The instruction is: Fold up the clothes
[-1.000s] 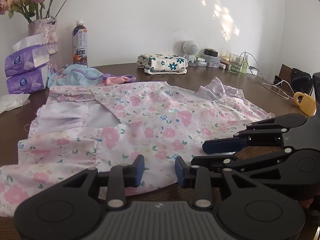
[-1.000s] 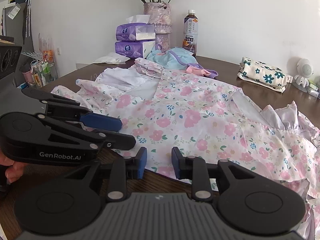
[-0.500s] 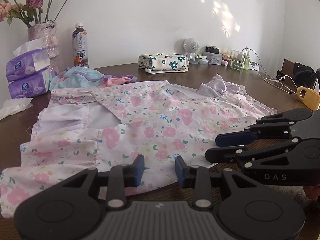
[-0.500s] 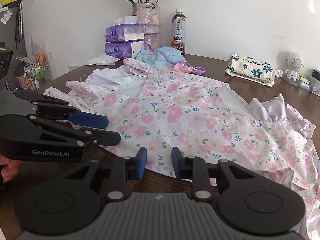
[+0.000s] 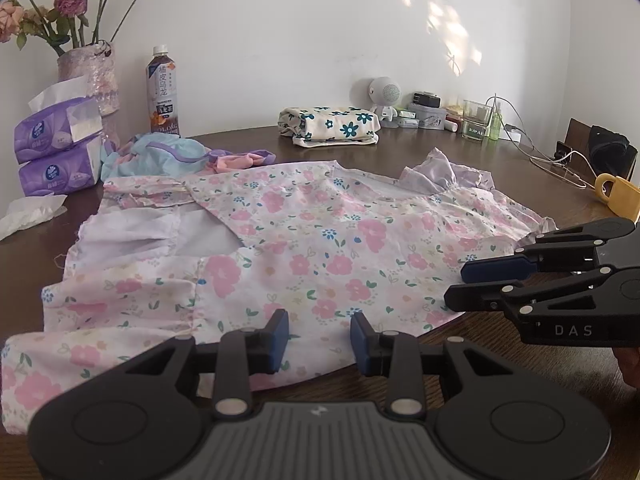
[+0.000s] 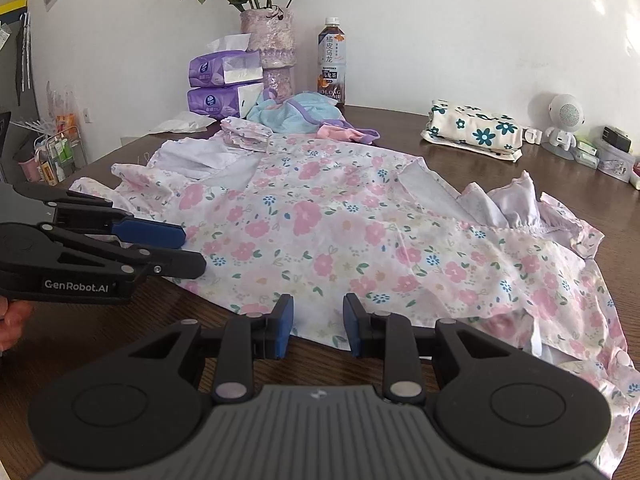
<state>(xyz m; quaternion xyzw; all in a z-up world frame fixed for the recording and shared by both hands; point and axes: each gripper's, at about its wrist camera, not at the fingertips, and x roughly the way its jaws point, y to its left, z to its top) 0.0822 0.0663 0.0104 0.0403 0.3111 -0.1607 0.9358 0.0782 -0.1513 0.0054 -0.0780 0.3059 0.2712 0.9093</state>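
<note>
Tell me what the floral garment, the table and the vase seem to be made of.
Floral garment: thin, matte woven cloth, probably light cotton; it lies limp, with soft creases and gathered ruffles.
Table: dark brown wood or wood-look veneer with a low sheen; faint grain shows, solid or not is unclear.
Vase: pale pink, rough and lumpy; perhaps ceramic or textured glass, hard to tell.

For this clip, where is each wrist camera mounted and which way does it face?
Left wrist: sits on the left gripper, looking along its open fingers across the floral dress on the table; the right gripper enters from the right.
Right wrist: sits on the right gripper, looking along its open fingers over the dress's near edge; the left gripper enters from the left, with part of a hand.
Shared: the dress, tea bottle, folded floral cloth, tissue packs, vase.
</note>
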